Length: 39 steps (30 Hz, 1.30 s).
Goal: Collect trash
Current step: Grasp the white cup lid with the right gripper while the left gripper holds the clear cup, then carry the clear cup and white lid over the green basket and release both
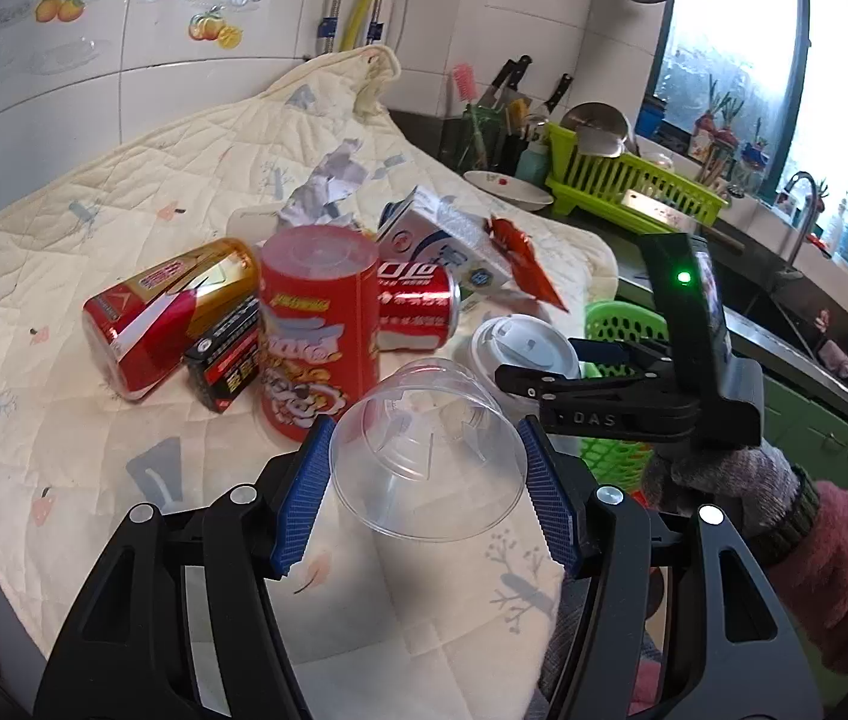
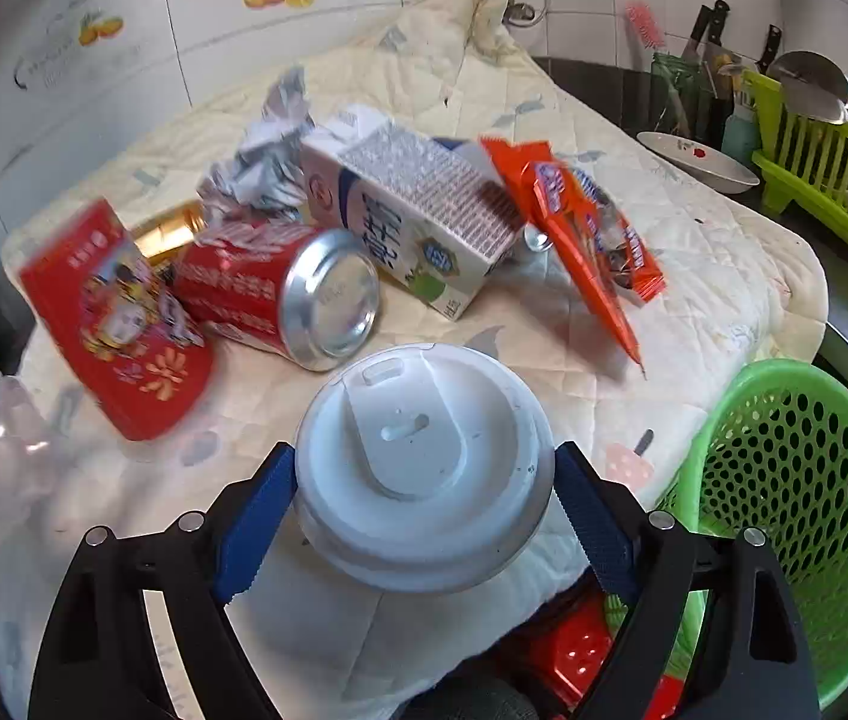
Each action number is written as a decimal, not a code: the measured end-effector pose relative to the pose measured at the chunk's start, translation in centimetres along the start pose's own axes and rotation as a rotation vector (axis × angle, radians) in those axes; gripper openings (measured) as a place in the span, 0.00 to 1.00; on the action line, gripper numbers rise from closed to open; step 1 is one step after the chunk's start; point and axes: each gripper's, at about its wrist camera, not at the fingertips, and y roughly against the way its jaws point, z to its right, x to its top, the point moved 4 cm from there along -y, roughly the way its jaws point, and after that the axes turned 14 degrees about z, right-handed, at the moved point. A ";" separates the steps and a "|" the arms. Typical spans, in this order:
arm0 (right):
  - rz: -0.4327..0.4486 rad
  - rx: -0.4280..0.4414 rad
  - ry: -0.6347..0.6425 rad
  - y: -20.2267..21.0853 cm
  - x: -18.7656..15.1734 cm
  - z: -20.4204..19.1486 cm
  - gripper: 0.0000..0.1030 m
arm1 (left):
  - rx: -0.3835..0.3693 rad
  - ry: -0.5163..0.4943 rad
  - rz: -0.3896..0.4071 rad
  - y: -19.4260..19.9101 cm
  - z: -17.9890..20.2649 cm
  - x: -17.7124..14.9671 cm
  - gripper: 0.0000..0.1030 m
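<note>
Both jaws clamped: left gripper (image 1: pixel 427 480) on the clear plastic cup (image 1: pixel 427 450), right gripper (image 2: pixel 424 516) on the white lidded cup (image 2: pixel 424 468). Green basket (image 2: pixel 796 510) just right of it, so nearest

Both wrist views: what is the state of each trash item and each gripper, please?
left gripper: shut on clear plastic cup
right gripper: shut on white lidded cup
red cola can: lying down
milk carton: lying down
red snack canister: upright
green basket: upright
</note>
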 end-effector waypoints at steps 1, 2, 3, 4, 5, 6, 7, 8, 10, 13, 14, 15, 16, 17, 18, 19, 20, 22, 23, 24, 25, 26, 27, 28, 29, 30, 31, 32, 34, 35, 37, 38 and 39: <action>0.017 -0.006 -0.002 0.8 0.2 0.2 0.81 | -0.005 -0.002 0.002 0.0 0.2 0.2 0.59; 0.026 -0.015 -0.002 1.3 0.3 0.3 0.81 | -0.010 -0.004 0.004 0.0 0.4 0.3 0.59; 0.035 -0.025 -0.006 1.9 0.3 0.7 0.81 | -0.018 -0.010 0.004 -0.1 0.8 0.4 0.59; 0.047 -0.046 -0.018 2.8 0.3 1.4 0.81 | -0.024 -0.015 0.005 -0.2 1.1 0.5 0.59; 0.056 -0.062 -0.026 3.4 0.4 2.0 0.81 | -0.032 -0.019 0.007 -0.3 1.4 0.6 0.59; 0.067 -0.087 -0.032 4.2 0.4 2.9 0.81 | -0.044 -0.023 0.009 -0.4 1.8 0.8 0.59; 0.073 -0.112 -0.034 4.7 0.4 3.6 0.81 | -0.055 -0.028 0.010 -0.6 2.2 0.9 0.59; 0.079 -0.154 -0.040 5.4 0.4 4.9 0.81 | -0.062 -0.033 0.011 -0.7 2.6 1.0 0.59; 0.073 -0.201 -0.060 6.3 0.2 7.1 0.81 | -0.084 -0.042 0.011 -1.1 3.6 1.4 0.59; 0.049 -0.297 -0.091 7.4 -0.7 11.1 0.81 | -0.110 -0.060 0.011 -1.8 4.9 1.7 0.59; 0.043 -0.316 -0.098 7.6 -0.9 11.9 0.81 | -0.118 -0.064 0.010 -2.0 5.4 1.8 0.59; 0.034 -0.340 -0.107 7.8 -1.3 13.0 0.81 | -0.130 -0.069 0.009 -2.3 6.0 1.9 0.59; 0.025 -0.358 -0.116 8.0 -1.7 14.0 0.81 | -0.138 -0.074 0.007 -2.6 6.5 2.0 0.59; 0.017 -0.368 -0.122 8.0 -2.1 14.6 0.81 | -0.146 -0.077 0.004 -2.9 6.9 2.1 0.59; 0.006 -0.381 -0.129 8.1 -2.6 15.4 0.81 | -0.154 -0.078 0.001 -3.3 7.3 2.2 0.59; -0.002 -0.390 -0.136 8.1 -3.0 16.0 0.81 | -0.163 -0.077 -0.003 -3.6 7.7 2.3 0.59; -0.013 -0.401 -0.142 8.2 -3.5 16.7 0.81 | -0.169 -0.080 -0.007 -4.2 8.2 2.4 0.59; -0.028 -0.418 -0.162 8.3 -4.4 18.0 0.81 | -0.176 -0.090 -0.013 -5.0 9.0 2.6 0.59; -0.034 -0.421 -0.172 8.1 -4.8 18.5 0.81 | -0.178 -0.096 -0.016 -5.5 9.4 2.7 0.59; -0.042 -0.426 -0.184 8.1 -5.2 19.1 0.81 | -0.180 -0.101 -0.024 -6.1 9.8 2.7 0.59; -0.045 -0.431 -0.192 8.1 -5.5 19.6 0.81 | -0.187 -0.106 -0.030 -6.5 10.2 2.7 0.59; -0.048 -0.432 -0.198 7.9 -5.7 19.8 0.81 | -0.194 -0.112 -0.032 -6.9 10.7 2.8 0.59; -0.055 -0.433 -0.206 7.8 -6.0 20.2 0.81 | -0.198 -0.118 -0.038 -7.6 11.3 2.8 0.59; -0.063 -0.437 -0.217 7.7 -6.3 20.6 0.81 | -0.207 -0.119 -0.045 -8.0 11.7 2.9 0.59; -0.067 -0.436 -0.222 7.7 -6.5 20.8 0.81 | -0.221 -0.117 -0.054 -8.7 12.3 2.9 0.59; -0.073 -0.433 -0.228 7.5 -6.8 21.1 0.81 | -0.230 -0.115 -0.061 -9.2 12.7 2.9 0.59; -0.074 -0.433 -0.231 7.5 -6.9 21.3 0.81 | -0.241 -0.114 -0.070 -9.8 13.2 2.9 0.59; -0.075 -0.438 -0.232 7.5 -7.1 21.5 0.81 | -0.248 -0.117 -0.076 -10.4 13.7 2.9 0.59; -0.081 -0.424 -0.243 7.4 -7.4 21.8 0.82 | -0.258 -0.126 -0.086 -11.7 14.9 2.8 0.59; -0.085 -0.420 -0.249 7.3 -7.6 22.0 0.82 | -0.264 -0.128 -0.090 -12.3 15.3 2.8 0.59; -0.087 -0.417 -0.248 7.2 -7.7 22.1 0.82 | -0.273 -0.138 -0.101 -13.6 16.4 2.9 0.59; -0.086 -0.419 -0.245 7.3 -7.8 22.2 0.83 | -0.279 -0.147 -0.106 -14.3 17.0 2.9 0.59; -0.084 -0.422 -0.243 7.4 -7.8 22.3 0.84 | -0.284 -0.152 -0.108 -14.7 17.5 2.9 0.59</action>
